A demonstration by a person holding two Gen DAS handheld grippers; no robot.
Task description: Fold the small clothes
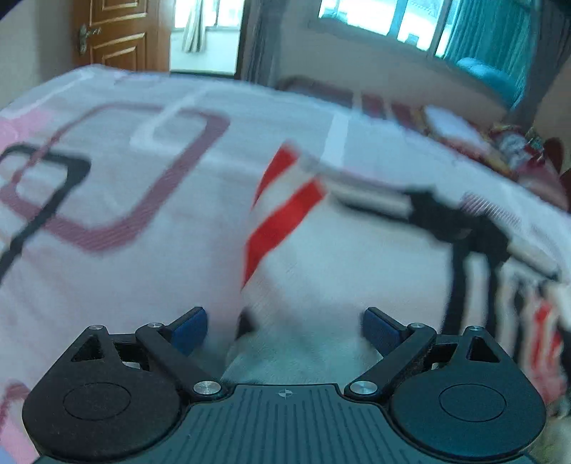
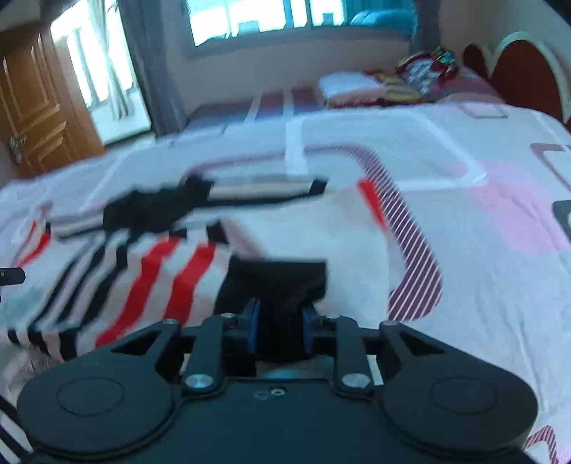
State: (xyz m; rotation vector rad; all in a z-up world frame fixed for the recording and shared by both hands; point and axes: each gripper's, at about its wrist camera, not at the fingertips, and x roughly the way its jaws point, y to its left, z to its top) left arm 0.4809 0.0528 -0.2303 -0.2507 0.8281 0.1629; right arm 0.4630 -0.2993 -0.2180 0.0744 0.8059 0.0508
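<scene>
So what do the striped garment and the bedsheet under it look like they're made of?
Striped garment: soft knit, probably cotton jersey; it drapes limply and bunches where the right hand-held gripper pinches its black trim. Bedsheet: thin woven printed fabric, matte, lightly wrinkled. Blur leaves the weave uncertain.

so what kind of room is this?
Most likely a bedroom: clothes lie on a bed with a patterned sheet, a headboard at its far end, plus a wooden door.
</scene>
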